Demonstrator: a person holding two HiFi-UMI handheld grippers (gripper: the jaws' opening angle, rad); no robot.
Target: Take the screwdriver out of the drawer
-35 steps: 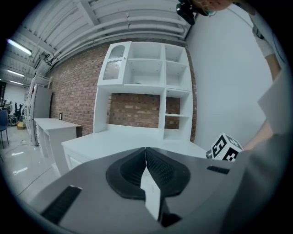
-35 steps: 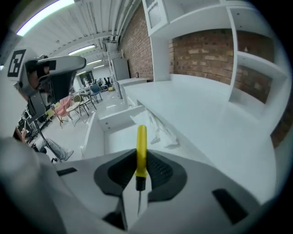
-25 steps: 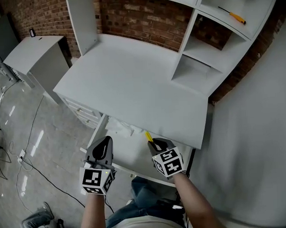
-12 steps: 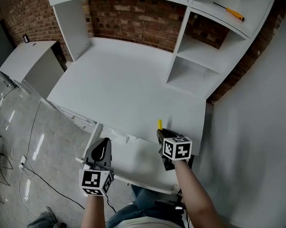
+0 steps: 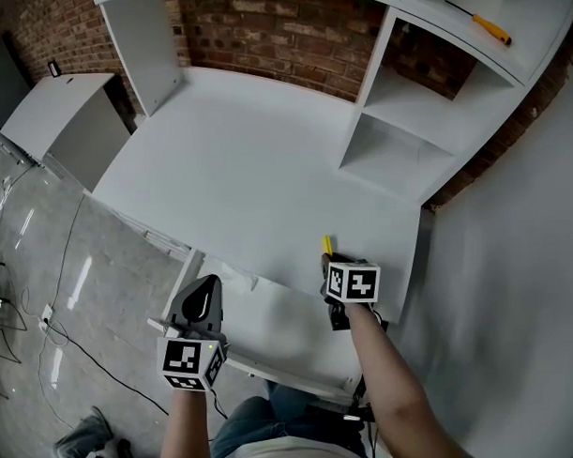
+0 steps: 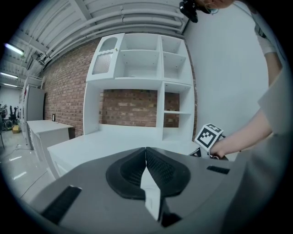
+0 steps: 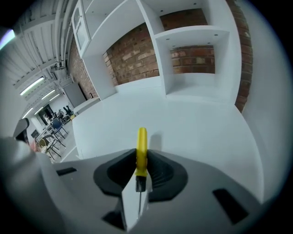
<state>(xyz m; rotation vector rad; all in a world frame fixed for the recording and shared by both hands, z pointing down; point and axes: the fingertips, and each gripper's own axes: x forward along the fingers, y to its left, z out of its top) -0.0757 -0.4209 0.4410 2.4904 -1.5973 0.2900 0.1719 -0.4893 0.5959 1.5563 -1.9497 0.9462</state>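
Observation:
My right gripper [image 5: 328, 261] is shut on a yellow-handled screwdriver [image 7: 142, 151]; the handle sticks out past the jaws and the thin shaft runs back between them. In the head view the yellow handle [image 5: 327, 243] pokes out over the white desk top [image 5: 256, 168], near its front right edge. The open white drawer [image 5: 271, 322] lies below the desk front. My left gripper [image 5: 203, 299] hangs over the drawer's left part, its jaws closed with nothing between them [image 6: 146, 171].
A second screwdriver with an orange handle [image 5: 490, 24] lies on an upper shelf of the white hutch [image 5: 406, 144]. A white cabinet [image 5: 57, 114] stands at the left. Cables [image 5: 46, 326] run over the glossy floor. A white wall [image 5: 522, 262] stands at the right.
My right gripper has lifted the screwdriver out of the drawer and carried it up and forward over the desk's front edge, rolling as it went. The left gripper shifted a little.

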